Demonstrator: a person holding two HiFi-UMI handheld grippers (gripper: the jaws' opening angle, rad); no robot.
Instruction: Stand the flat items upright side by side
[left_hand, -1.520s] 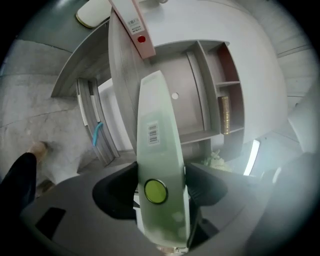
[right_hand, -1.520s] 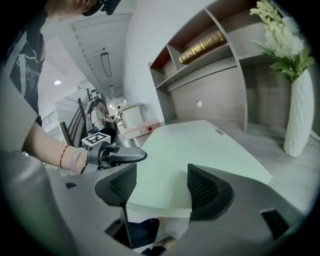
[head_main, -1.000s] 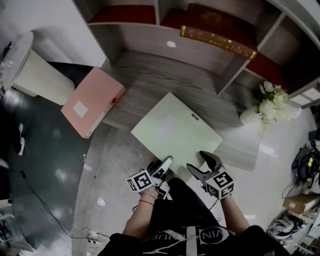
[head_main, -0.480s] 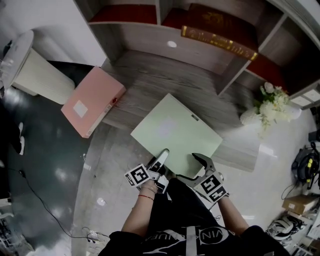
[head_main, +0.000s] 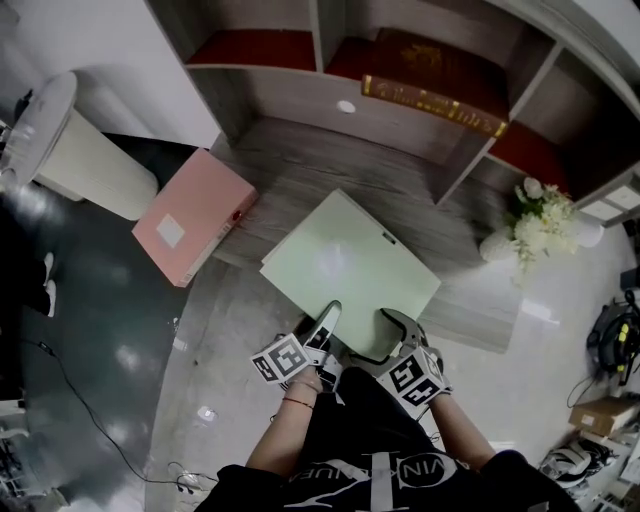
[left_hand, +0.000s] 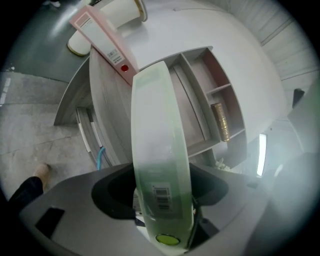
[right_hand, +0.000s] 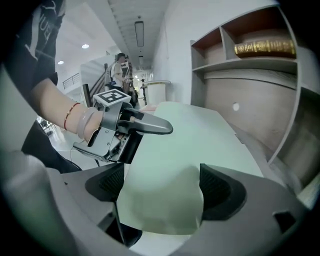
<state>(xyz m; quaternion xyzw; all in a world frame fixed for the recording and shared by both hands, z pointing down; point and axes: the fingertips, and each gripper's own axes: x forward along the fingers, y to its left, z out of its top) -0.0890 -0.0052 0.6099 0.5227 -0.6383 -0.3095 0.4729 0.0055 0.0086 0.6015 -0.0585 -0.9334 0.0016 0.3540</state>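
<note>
**Green box clamped on your left, right jaws wide**

The green file box (head_main: 350, 262) lies flat on the wood desk (head_main: 300, 160), ctr of the head view. Its near edge sticks out past the desk's front edge toward you.

Your left gripper (head_main: 322, 330) sits lower ctr on that near edge. In the left gripper view the box's spine, w/ a barcode label, runs straight up btwn the jaws and fills the gap. Both pads are against it, and the jaws have just been closing.

Your right gripper (head_main: 392, 335) is just beside it, to the right. Its jaws have just been opening and now stand at their widest. The box's edge is btwn them, w/ one jaw over the top face, but it isn't clamped.

The pink file box (head_main: 193, 215) lies flat at the left of the frame, well apart from the green one, w/ one end hanging off the desk's side.

At the top of the frame a book w/ gold lettering (head_main: 435, 75) lies in a red-backed shelf compartment. White flowers (head_main: 540, 215) stand at the right.
</note>
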